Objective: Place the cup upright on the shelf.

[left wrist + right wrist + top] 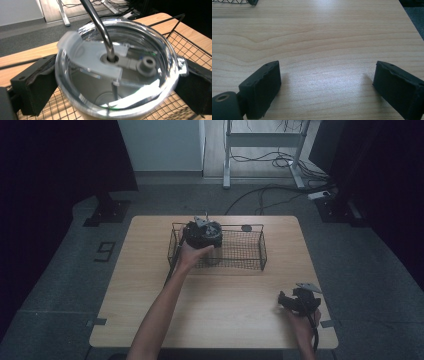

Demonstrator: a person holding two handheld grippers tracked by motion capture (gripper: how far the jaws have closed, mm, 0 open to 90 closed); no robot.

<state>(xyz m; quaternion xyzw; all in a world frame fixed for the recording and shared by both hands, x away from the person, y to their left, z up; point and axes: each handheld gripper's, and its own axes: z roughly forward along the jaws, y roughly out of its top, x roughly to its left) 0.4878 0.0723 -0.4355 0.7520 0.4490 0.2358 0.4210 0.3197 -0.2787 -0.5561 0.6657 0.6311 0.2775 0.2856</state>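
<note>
A cup (117, 72) w/ clear lid (100, 60) and metal straw (100, 25) is being gripped by the left gripper (117, 82), jaws pressing on both sides; this is being shown close-up in the left gripper view, while in the high view the cup is being hidden by the gripper (202, 234) over the wire basket (250, 251), left end, far-centre of the table (220, 315). The right gripper (327, 85) is being held w/ jaws wide apart, nothing between, low over bare wood at near right (295, 302). Cables (270, 160) are lying on the floor beyond.
</note>
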